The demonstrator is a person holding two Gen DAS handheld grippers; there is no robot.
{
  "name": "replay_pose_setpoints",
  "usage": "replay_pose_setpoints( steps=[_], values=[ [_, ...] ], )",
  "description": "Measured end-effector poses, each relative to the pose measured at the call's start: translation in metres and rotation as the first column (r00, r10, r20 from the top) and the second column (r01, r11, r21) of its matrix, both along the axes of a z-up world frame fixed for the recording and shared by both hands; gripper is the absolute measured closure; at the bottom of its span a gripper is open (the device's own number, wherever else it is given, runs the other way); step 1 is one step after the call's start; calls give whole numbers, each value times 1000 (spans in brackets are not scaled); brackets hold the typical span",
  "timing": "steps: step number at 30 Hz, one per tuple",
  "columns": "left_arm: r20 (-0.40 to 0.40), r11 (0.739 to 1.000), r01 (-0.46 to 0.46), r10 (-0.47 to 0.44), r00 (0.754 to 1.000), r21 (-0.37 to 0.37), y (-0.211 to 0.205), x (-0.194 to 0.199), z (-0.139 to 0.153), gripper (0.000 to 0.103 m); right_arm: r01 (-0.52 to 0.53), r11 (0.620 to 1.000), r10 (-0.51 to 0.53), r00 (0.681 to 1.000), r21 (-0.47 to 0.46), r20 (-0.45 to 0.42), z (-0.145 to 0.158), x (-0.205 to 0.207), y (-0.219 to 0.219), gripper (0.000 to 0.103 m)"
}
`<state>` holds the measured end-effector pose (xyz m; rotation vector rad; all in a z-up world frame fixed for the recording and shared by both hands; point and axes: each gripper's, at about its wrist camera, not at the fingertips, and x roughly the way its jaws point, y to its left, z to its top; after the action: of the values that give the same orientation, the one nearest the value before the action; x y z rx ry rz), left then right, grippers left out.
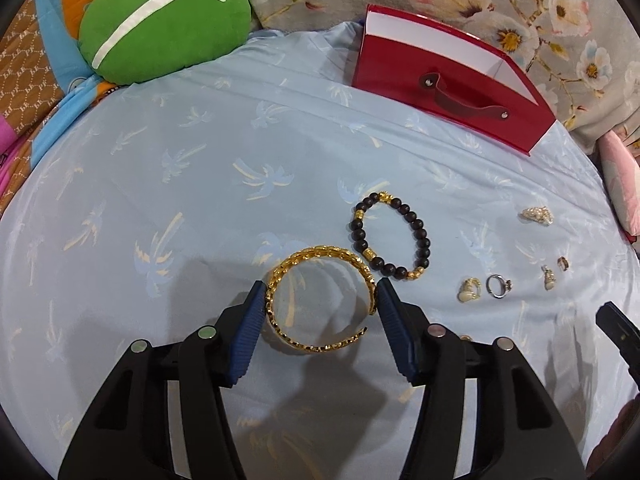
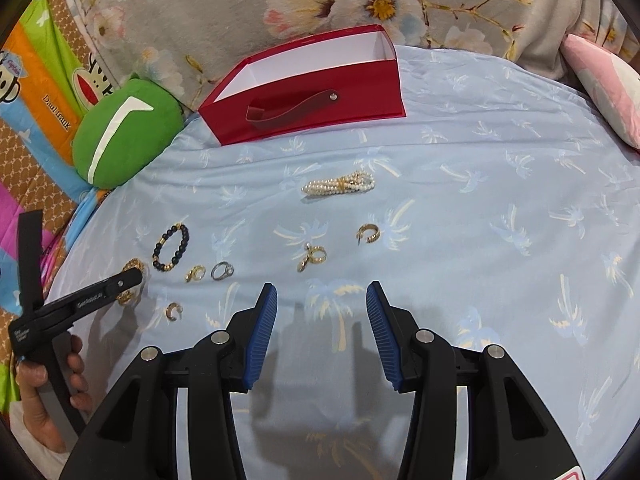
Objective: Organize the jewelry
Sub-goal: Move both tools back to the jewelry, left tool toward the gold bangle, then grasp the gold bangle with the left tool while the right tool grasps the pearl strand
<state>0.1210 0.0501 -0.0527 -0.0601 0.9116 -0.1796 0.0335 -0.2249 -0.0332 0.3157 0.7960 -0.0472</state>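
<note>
My left tool (image 1: 322, 300) is spread wide around the gold bangle (image 1: 320, 298) on the bed (image 1: 160, 200), pads just beside its rim. My right tool (image 2: 322, 300) gapes over bare sheet. Beyond lie the bead bracelet (image 1: 390, 236), rings (image 2: 312, 258) and pearls (image 2: 340, 184). Farthest, the red box (image 2: 312, 92) and green pillow (image 1: 164, 24); the blanket reads "DanFrank".
</note>
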Motion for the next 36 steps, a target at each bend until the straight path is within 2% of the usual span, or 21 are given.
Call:
replay_pose_setpoints(
  steps=[8, 13, 16, 23, 26, 33, 36],
  values=[
    [40, 999, 1, 0, 999, -40, 5, -9, 23, 49, 8, 995, -9, 1000, 103, 10, 4, 34, -5, 57],
    [57, 999, -4, 6, 998, -35, 5, -9, 27, 49, 49, 976, -45, 999, 212, -24, -2, 71, -13, 57],
    [54, 999, 0, 3, 999, -42, 6, -8, 26, 49, 66, 969, -56, 997, 240, -47, -9, 92, -11, 57],
    [43, 999, -9, 11, 999, -47, 10, -1, 20, 49, 164, 957, -145, 985, 241, -93, -22, 120, -18, 57],
    [47, 999, -13, 15, 999, -38, 10, 2, 19, 49, 192, 958, -176, 980, 211, -91, -23, 128, -20, 57],
    [38, 999, -9, 10, 999, -44, 8, 9, 16, 49, 204, 969, -189, 976, 143, -108, -31, 142, -19, 57],
    [34, 999, -9, 10, 999, -44, 7, 11, 14, 49, 201, 973, -191, 977, 114, -93, -32, 141, -17, 60]
  ],
)
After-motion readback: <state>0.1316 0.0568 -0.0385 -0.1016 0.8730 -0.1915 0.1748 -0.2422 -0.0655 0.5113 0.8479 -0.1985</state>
